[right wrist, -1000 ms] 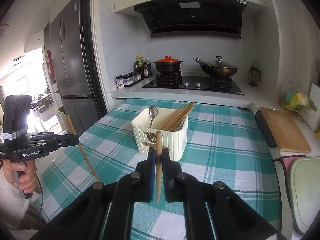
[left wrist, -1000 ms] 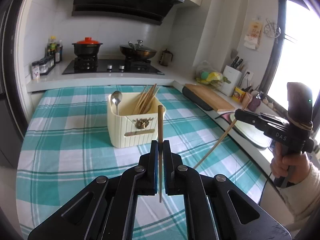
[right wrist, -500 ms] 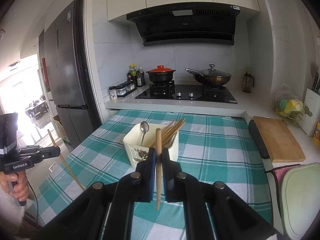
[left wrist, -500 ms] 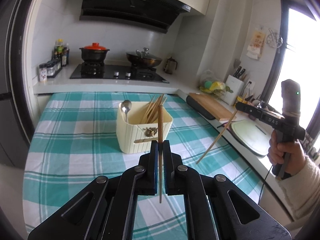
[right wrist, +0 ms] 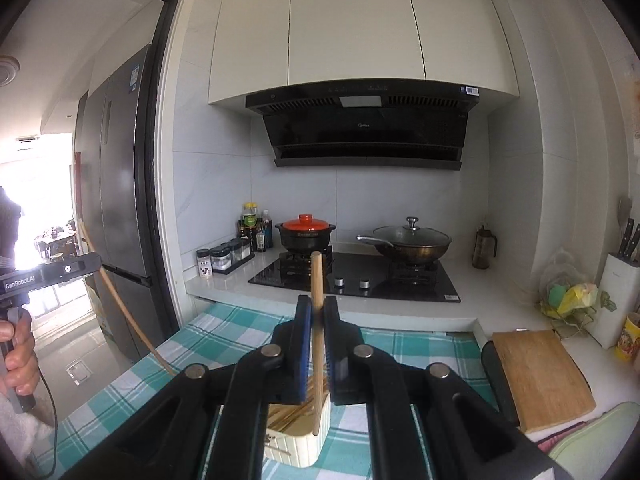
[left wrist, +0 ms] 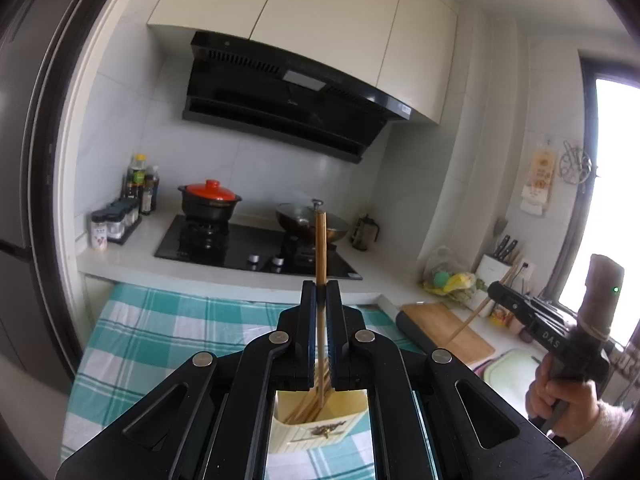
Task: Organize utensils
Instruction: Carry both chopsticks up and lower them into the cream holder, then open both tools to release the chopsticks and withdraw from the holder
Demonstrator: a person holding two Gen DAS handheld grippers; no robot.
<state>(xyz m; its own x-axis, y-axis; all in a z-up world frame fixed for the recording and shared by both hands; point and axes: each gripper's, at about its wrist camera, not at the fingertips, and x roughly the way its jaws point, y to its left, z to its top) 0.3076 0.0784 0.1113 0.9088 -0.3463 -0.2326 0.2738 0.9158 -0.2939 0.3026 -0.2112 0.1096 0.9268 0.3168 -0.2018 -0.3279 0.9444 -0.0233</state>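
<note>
My left gripper (left wrist: 320, 292) is shut on a wooden chopstick (left wrist: 320, 248) held upright. Its lower end reaches into the cream utensil holder (left wrist: 320, 432) right below the jaws, where several chopsticks stand. My right gripper (right wrist: 316, 308) is shut on another wooden chopstick (right wrist: 316, 280), also upright, its lower tip just above the near rim of the cream holder (right wrist: 296, 452). The right gripper with its chopstick shows at the right of the left wrist view (left wrist: 496, 292). The left gripper shows at the left of the right wrist view (right wrist: 94, 260).
The holder stands on a teal checked tablecloth (left wrist: 152, 336). Behind it is a hob with a red-lidded pot (left wrist: 210, 200) and a wok (left wrist: 310, 222). A wooden cutting board (right wrist: 540, 376) and a knife block (right wrist: 620, 292) are at the right. A fridge (right wrist: 116, 216) stands at the left.
Both grippers have risen and moved forward over the holder, which now sits under the jaws. Both views have tilted up toward the hob and hood. Each chopstick is still gripped.
</note>
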